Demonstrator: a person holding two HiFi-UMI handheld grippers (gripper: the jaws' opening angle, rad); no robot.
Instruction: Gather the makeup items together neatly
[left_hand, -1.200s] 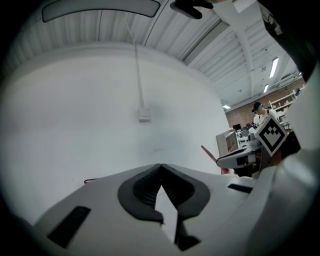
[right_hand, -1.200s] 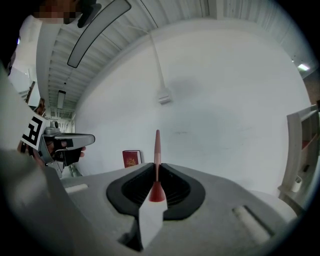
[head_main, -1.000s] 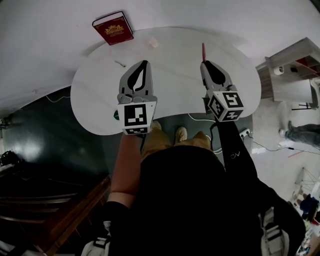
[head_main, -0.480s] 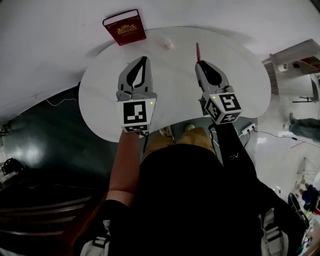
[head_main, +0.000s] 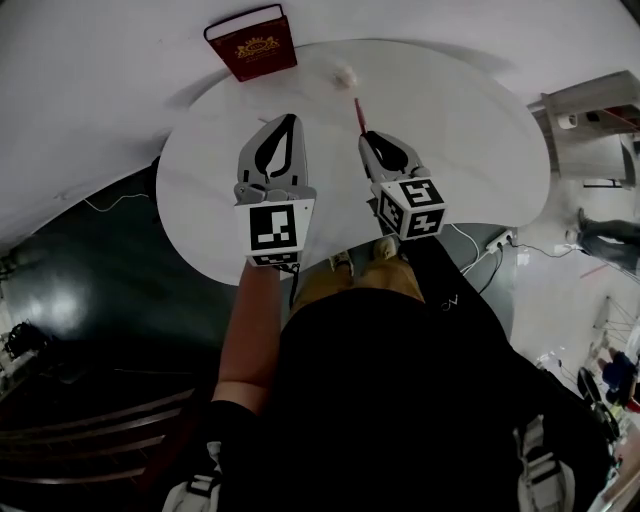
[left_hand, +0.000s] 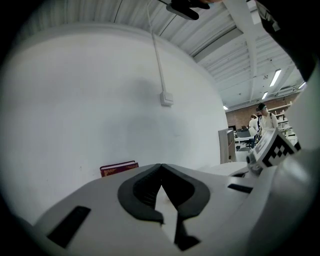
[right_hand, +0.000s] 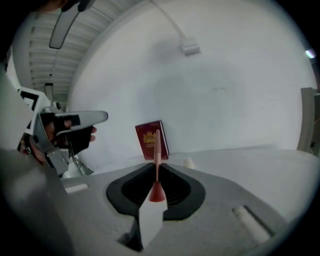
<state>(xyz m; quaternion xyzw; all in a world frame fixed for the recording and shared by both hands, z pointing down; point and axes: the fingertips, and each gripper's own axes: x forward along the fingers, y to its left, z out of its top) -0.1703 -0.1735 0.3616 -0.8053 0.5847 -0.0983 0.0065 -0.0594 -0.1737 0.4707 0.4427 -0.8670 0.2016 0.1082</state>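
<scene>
A slim pink-red makeup brush (head_main: 358, 110) sticks out forward from my right gripper (head_main: 366, 135), which is shut on its lower end. In the right gripper view the brush (right_hand: 157, 150) stands upright between the jaws of that gripper (right_hand: 156, 169). My left gripper (head_main: 287, 120) hovers over the round white table (head_main: 470, 140) just left of the right one. It (left_hand: 161, 166) is shut, with nothing between its tips. A small pale item (head_main: 346, 73) lies near the table's far edge, also visible as a small lump (right_hand: 189, 162) in the right gripper view.
A dark red book (head_main: 250, 42) leans against the white wall at the table's far left. A grey shelf unit (head_main: 590, 110) stands to the right. Cables and a power strip (head_main: 490, 242) lie on the floor under the near right edge. People (left_hand: 262, 117) stand far off.
My right gripper has carried the brush leftward, closer to the left gripper. The left gripper has shifted slightly toward the book's side.
</scene>
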